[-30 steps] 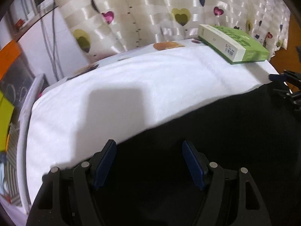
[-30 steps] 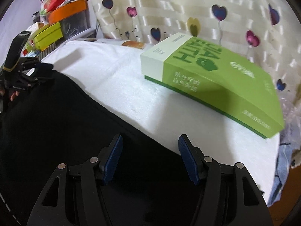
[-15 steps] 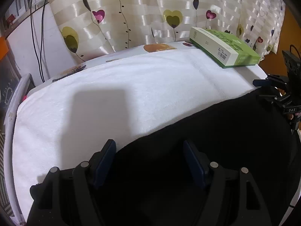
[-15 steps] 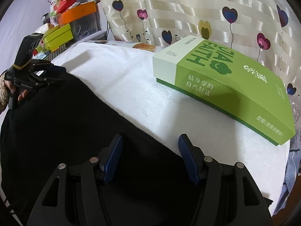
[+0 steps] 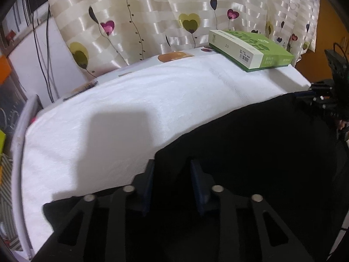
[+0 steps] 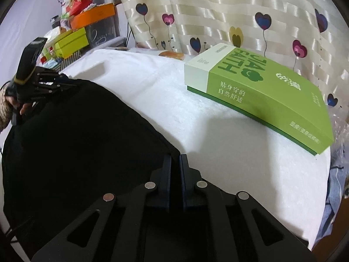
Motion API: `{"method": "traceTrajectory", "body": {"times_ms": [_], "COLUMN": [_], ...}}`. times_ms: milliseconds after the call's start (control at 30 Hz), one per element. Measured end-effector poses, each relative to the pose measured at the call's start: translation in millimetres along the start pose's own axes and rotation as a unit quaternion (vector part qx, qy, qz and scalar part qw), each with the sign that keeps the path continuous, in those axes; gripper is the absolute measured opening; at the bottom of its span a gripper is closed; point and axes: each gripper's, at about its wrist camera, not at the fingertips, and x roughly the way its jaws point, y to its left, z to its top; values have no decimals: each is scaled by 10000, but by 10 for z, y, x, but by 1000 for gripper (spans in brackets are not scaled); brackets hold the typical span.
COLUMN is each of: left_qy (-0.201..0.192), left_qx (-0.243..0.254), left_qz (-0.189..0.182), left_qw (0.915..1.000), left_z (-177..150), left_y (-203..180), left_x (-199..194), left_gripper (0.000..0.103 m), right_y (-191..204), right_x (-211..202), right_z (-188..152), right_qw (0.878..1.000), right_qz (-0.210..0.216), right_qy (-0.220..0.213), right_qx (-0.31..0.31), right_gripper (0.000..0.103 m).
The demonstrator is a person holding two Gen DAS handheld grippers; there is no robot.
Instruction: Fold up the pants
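Observation:
The black pants [image 5: 250, 144] lie on a white towel [image 5: 130, 109] over the table. They also show in the right wrist view [image 6: 76, 135]. My left gripper [image 5: 172, 163] sits at the pants' left edge, its jaws partly closed with black cloth between them. My right gripper [image 6: 175, 157] is shut on the pants' right edge. Each gripper shows in the other's view: the right one [image 5: 322, 93] at the far right, the left one [image 6: 54, 83] at the far left.
A green and white box [image 6: 261, 91] lies on the towel at the back right, also in the left wrist view [image 5: 248, 50]. A heart-patterned curtain [image 5: 174, 11] hangs behind. Boxes and clutter [image 6: 76, 21] stand at the left. The towel's right edge [image 6: 316, 196] drops off.
Both grippers were wide open over the pants' edge. The right one has closed onto the cloth. The left one has narrowed around the cloth.

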Motion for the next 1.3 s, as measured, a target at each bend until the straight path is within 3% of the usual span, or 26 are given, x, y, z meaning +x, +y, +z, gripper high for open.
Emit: {"method": "traceTrajectory", "body": {"times_ms": [33, 133, 700, 1300], "left_qy": [-70, -211, -993, -1436], "left_qx": [76, 267, -78, -12], "left_qz": [162, 374, 622, 722], "left_qw": [9998, 9987, 9931, 9870], "left_z": [-16, -65, -28, -686], "left_y": [-25, -90, -179, -635], "left_x": [-24, -93, -836, -1659], "left_gripper": [16, 12, 12, 12], "right_y": [28, 57, 394, 983], "right_x": [-30, -110, -857, -1604], "right_z": [-3, 17, 50, -539], "right_qw": [10000, 9997, 9938, 9896], "right_qz": [-51, -167, -635, -550], "right_qy": [-48, -187, -906, -1326], "right_qx": [-18, -29, -118, -122], "right_gripper": [7, 7, 4, 4]}}
